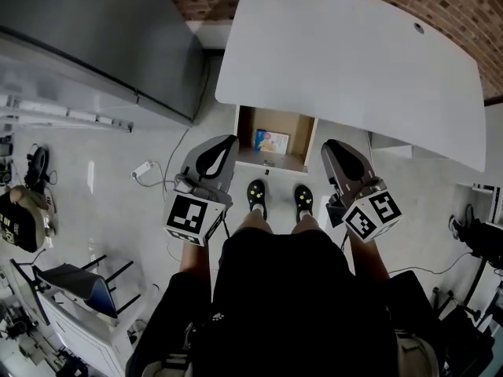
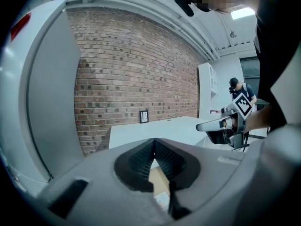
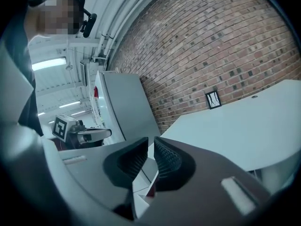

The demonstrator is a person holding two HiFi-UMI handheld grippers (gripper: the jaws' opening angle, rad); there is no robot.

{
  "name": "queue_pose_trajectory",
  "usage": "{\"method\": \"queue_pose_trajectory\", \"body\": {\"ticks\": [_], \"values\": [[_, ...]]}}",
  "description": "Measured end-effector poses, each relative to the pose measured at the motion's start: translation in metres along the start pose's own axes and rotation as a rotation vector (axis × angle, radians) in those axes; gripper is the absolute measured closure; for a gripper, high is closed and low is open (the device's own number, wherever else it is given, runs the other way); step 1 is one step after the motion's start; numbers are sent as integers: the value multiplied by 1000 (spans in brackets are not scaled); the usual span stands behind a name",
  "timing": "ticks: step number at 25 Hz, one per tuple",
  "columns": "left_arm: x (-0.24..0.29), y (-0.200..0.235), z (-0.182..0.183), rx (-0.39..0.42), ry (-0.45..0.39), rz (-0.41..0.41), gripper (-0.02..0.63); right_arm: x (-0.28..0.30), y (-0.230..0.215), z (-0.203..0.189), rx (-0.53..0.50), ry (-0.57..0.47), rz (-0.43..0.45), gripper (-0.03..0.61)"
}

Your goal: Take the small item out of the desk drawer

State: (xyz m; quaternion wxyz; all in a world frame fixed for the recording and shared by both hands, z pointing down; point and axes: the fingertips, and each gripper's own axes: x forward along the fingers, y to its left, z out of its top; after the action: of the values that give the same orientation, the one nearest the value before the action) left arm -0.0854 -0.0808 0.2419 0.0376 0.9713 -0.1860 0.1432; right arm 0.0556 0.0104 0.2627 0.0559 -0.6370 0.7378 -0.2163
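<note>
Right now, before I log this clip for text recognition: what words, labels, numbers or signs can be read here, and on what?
No text here can be read.
The small item in the drawer: printed face, too small to read.
The left marker cube and right marker cube: black-and-white square patterns, no words.
The frame by the brick wall: too blurred to read.
</note>
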Motion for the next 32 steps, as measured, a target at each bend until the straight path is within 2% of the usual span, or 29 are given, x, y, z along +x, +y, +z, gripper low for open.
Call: {"method": "queue_pose_trajectory", "body": {"ticks": [6,11,18,24,32], "values": [[11,22,-16,-7,22,-75,615,17,6,-7,18,-16,-64,548],[18,33,-29,19,45,-124,612,28,9,-15,18,-21,-109,546],[28,39,-54,43,105,-186,611,34,7,-32,16,14,-165,543],[43,36,-74,42,136,-202,611,39,-5,-47,20,53,-179,538],[65,37,-107,44,196,-167,611,51,-33,-76,23,124,-153,537]]}}
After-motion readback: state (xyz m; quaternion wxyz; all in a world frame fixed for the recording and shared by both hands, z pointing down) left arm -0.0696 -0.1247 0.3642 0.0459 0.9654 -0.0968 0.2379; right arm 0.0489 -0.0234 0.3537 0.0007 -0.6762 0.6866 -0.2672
